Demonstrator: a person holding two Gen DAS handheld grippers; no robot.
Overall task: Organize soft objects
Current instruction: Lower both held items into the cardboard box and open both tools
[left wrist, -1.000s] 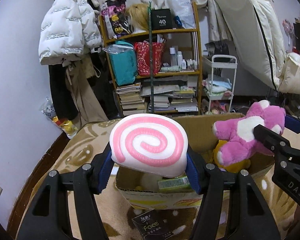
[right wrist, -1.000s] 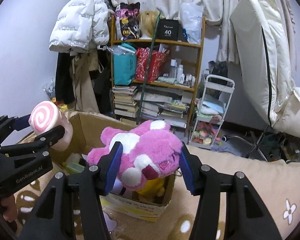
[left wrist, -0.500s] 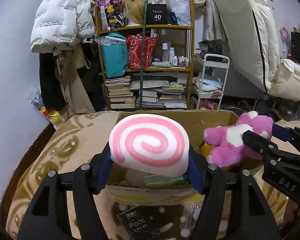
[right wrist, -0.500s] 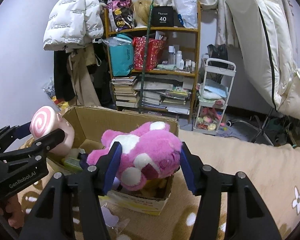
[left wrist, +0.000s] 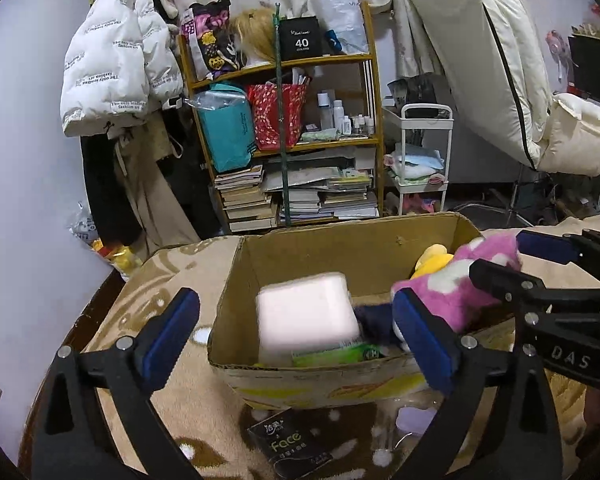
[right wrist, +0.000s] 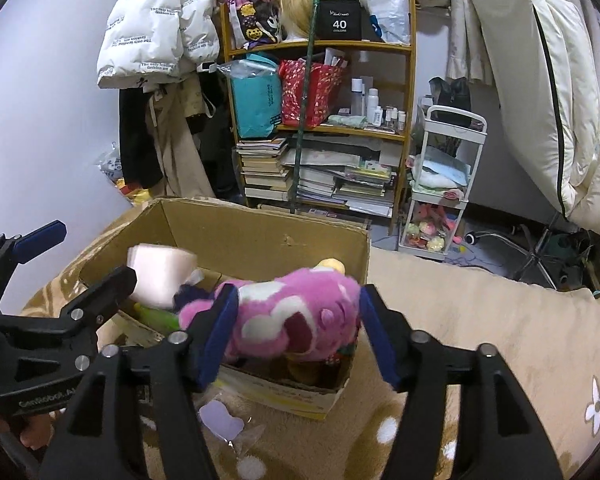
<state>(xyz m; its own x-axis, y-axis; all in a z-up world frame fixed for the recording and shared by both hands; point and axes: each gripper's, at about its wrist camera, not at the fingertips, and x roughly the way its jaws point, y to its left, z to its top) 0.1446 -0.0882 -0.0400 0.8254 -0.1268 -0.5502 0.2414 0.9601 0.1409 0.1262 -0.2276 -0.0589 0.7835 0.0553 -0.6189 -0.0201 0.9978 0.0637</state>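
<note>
**Both grippers spread over the cardboard box**

The left gripper (left wrist: pixel 296 340) stands wide apart, its jaws having just been opening, with nothing pinched between them. Ahead of it and below, the pale pink cushion (left wrist: pixel 306 316) is blurred inside the cardboard box (left wrist: pixel 332 380), clear of both pads. Under the cushion lies a green packet (left wrist: pixel 336 354), and a dark blue soft item (left wrist: pixel 374 318) sits just to the cushion's right.

The right gripper (right wrist: pixel 296 330) has also just been opening. The pink plush toy (right wrist: pixel 296 316) lies between its pads over the box's near right corner; the right pad stands apart from the plush, the left pad is close against it, and whether it touches I cannot tell. A yellow plush (right wrist: pixel 332 266) peeks out behind the pink one.

In front of the box, below the left gripper, a black "Face" tissue pack (left wrist: pixel 296 440) lies on the tan blanket (left wrist: pixel 172 404).
</note>
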